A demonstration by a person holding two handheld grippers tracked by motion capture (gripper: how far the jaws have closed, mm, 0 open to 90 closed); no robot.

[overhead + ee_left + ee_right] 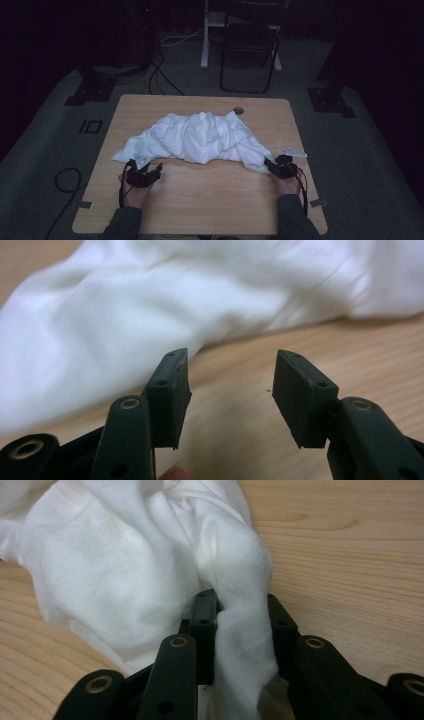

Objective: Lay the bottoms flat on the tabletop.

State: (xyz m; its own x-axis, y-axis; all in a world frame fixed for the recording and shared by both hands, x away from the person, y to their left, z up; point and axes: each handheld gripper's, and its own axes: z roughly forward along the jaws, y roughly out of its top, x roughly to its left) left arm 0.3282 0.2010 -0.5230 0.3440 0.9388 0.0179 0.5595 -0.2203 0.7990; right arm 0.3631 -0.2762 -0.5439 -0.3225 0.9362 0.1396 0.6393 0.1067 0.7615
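Observation:
A crumpled white cloth lies in a long heap across the middle of the wooden table. My left gripper sits on the table just in front of the cloth's left end, a hand holding it from behind. In the left gripper view the cloth lies just beyond the left gripper, whose jaws stand open over bare wood with nothing between them. My right gripper is at the cloth's right corner. In the right gripper view a bunched fold of cloth is pinched by the right gripper.
A round cable hole sits near the table's far edge behind the cloth. On the dark floor beyond the table stand a folding chair and a white stand. A cable loop lies on the floor at the left.

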